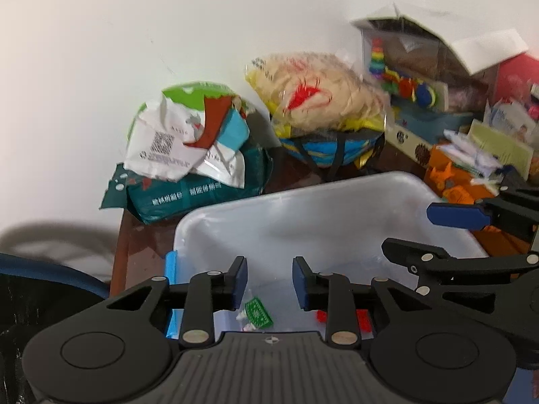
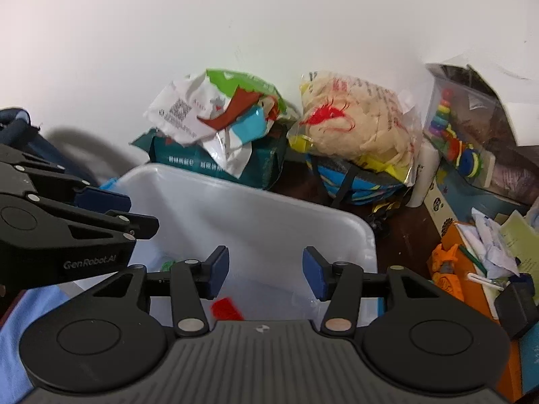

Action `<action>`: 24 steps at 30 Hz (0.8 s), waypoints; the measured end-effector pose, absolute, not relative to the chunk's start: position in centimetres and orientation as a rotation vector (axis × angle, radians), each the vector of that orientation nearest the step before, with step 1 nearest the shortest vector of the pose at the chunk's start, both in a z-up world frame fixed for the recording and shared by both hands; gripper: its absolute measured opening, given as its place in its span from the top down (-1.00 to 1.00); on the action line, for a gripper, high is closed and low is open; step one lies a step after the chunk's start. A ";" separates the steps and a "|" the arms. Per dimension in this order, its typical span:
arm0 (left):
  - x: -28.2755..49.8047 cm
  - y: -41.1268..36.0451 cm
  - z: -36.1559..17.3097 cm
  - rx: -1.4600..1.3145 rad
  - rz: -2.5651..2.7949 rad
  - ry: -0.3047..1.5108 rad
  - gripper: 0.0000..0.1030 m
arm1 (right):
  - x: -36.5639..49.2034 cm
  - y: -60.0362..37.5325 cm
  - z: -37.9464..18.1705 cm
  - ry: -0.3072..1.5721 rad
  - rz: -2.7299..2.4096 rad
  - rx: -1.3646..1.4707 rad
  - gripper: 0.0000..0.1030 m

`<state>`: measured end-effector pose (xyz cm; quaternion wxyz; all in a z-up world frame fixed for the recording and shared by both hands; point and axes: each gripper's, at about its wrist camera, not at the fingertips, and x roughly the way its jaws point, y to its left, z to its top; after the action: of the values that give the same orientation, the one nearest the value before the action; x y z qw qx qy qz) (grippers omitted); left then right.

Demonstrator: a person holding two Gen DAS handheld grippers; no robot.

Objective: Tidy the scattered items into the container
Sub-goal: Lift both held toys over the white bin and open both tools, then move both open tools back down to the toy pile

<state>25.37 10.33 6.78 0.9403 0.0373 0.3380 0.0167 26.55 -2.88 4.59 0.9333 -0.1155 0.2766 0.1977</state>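
A white plastic container (image 1: 303,208) stands on the dark table, with both grippers hovering over it. My left gripper (image 1: 269,282) is open and holds nothing. Below it, on the container floor, lie a small green packet (image 1: 258,313) and red pieces (image 1: 362,320). My right gripper (image 2: 266,272) is also open and empty above the container (image 2: 235,208), with a red piece (image 2: 226,308) on the floor beneath it and a bit of green (image 2: 166,265) to the left. Each gripper shows at the edge of the other's view: the right gripper (image 1: 434,232) and the left gripper (image 2: 131,212).
Against the white wall behind the container are a teal and green bag with crumpled wrappers (image 1: 188,155), a bag of pale crisps on a blue basket (image 1: 320,97) and a clear box of colourful toys (image 1: 404,77). An orange toy (image 2: 444,266) and papers (image 2: 495,245) crowd the right.
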 end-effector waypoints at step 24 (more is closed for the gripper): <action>11.0 6.9 2.1 0.062 0.006 0.810 0.17 | 13.7 -8.9 2.0 0.601 0.550 -0.170 -0.52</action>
<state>10.97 6.86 2.12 0.9187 0.0300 0.3938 0.0030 13.69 -8.91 2.04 0.9147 -0.0826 0.2917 0.2673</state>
